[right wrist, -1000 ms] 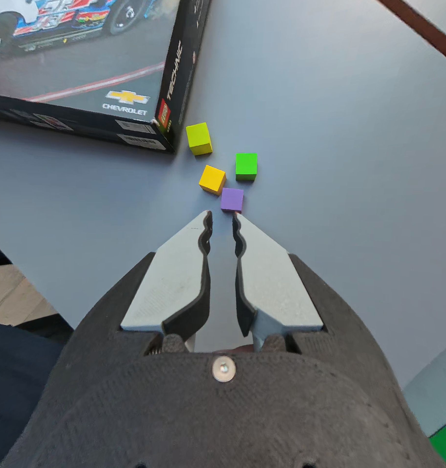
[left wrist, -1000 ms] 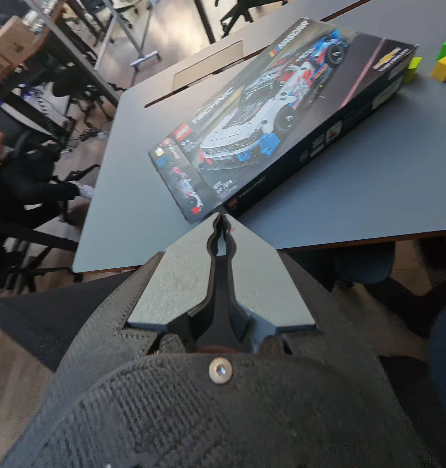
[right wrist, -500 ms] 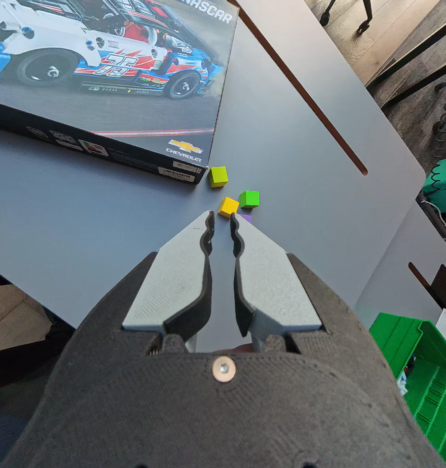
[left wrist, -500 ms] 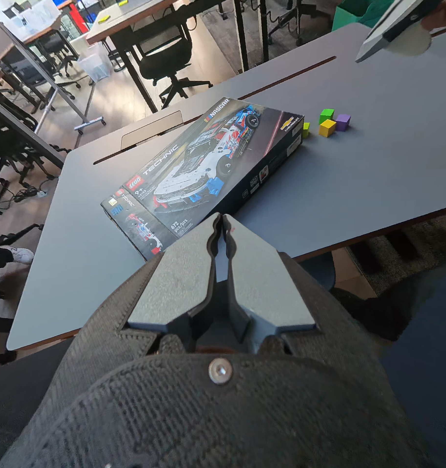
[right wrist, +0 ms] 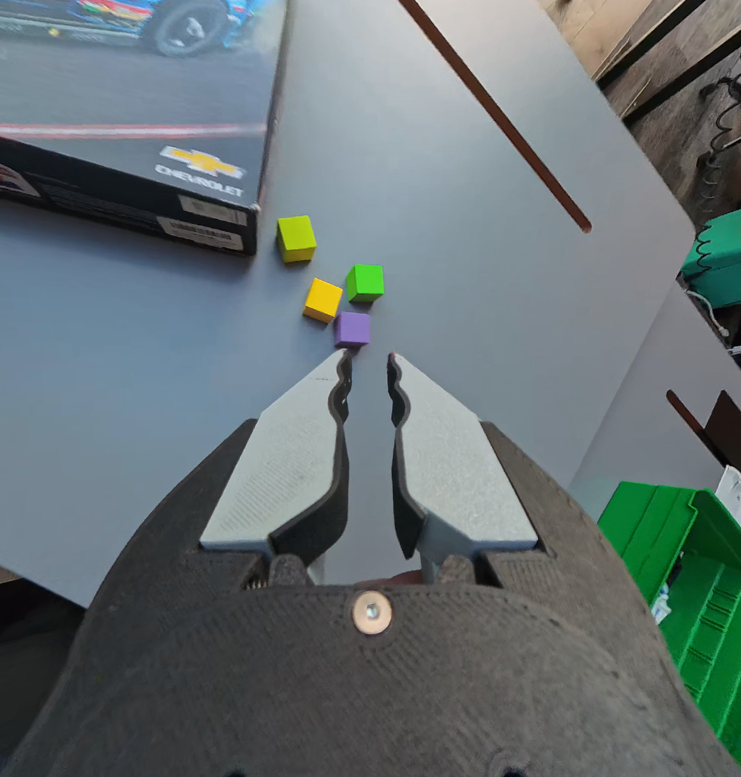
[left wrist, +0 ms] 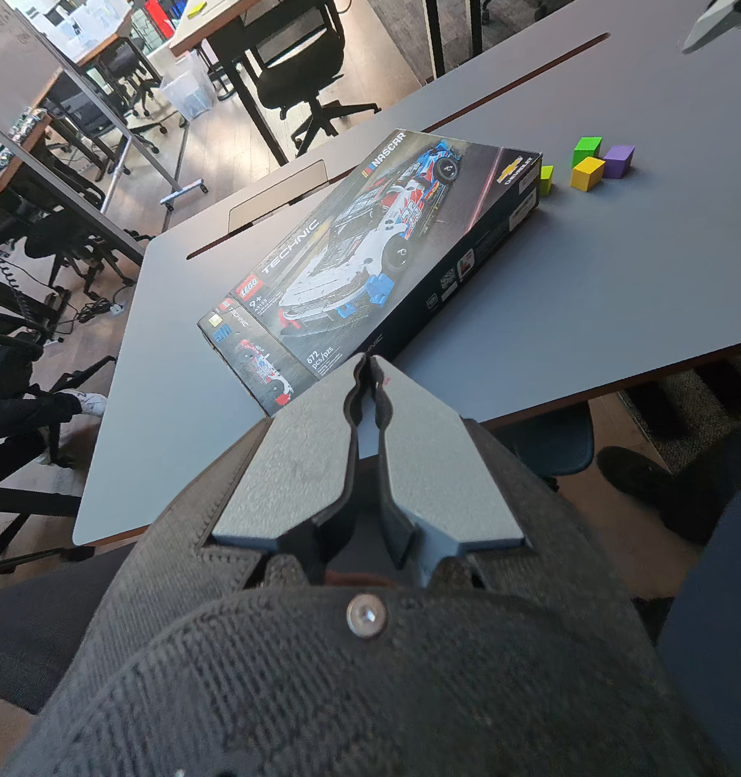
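Note:
My right gripper [right wrist: 369, 356] is open with nothing between its pads, held above the grey table [right wrist: 465, 218]. A purple cube [right wrist: 352, 329] lies just beyond its left fingertip. A yellow cube [right wrist: 322, 299], a green cube [right wrist: 365, 282] and a lime cube [right wrist: 296, 238] lie past it, beside a corner of a large dark toy-car box [right wrist: 120, 126]. My left gripper [left wrist: 368, 357] is shut with nothing in it, held off the table's near edge, in front of the box [left wrist: 373, 248]. The cubes show far right in the left wrist view: yellow [left wrist: 586, 173], green [left wrist: 586, 149], purple [left wrist: 618, 160].
The table has a long dark slot [right wrist: 493, 113]. Green bins [right wrist: 705, 588] stand low at the right. Office chairs [left wrist: 301, 63], desks and a rolling frame stand beyond the table. A person's legs [left wrist: 28, 420] are at the left. The other gripper's tip [left wrist: 713, 25] shows top right. About 45 cm separates my left fingertips from my right. The purple cube [right wrist: 352, 329] is about 12 cm from my right fingertips.
My right gripper has dropped closer to the cubes and its jaws have opened a little wider. My left gripper stayed shut while its view shifted slightly over the box.

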The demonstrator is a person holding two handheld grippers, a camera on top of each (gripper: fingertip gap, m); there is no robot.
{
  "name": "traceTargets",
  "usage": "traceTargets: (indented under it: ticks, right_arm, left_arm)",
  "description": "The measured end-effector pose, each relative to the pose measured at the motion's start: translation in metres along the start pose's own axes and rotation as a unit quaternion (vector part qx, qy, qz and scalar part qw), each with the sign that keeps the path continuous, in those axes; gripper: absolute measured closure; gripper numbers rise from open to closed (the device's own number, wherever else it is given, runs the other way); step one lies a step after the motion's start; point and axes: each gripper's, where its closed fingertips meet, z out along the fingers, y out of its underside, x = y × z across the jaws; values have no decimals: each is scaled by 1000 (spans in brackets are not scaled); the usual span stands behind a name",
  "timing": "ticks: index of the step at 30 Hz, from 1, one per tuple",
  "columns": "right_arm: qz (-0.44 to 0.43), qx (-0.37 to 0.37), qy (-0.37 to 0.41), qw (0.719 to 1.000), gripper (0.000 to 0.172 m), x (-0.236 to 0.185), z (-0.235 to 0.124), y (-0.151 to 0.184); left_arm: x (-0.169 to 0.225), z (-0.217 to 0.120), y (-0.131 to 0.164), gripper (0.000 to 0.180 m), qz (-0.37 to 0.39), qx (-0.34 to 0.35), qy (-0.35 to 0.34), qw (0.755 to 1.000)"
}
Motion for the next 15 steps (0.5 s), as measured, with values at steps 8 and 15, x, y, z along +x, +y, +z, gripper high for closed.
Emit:
traceTargets:
  ticks: [8, 15]
  right_arm:
    - [72, -36, -98, 992, 125, 21, 61, 71]
    - [55, -28, -153, 986, 109, 35, 90, 108]
  left_arm:
    - [-4, 20, 37, 176, 31, -123, -23, 992]
    - [36, 58, 49, 168, -40, -223, 14, 974]
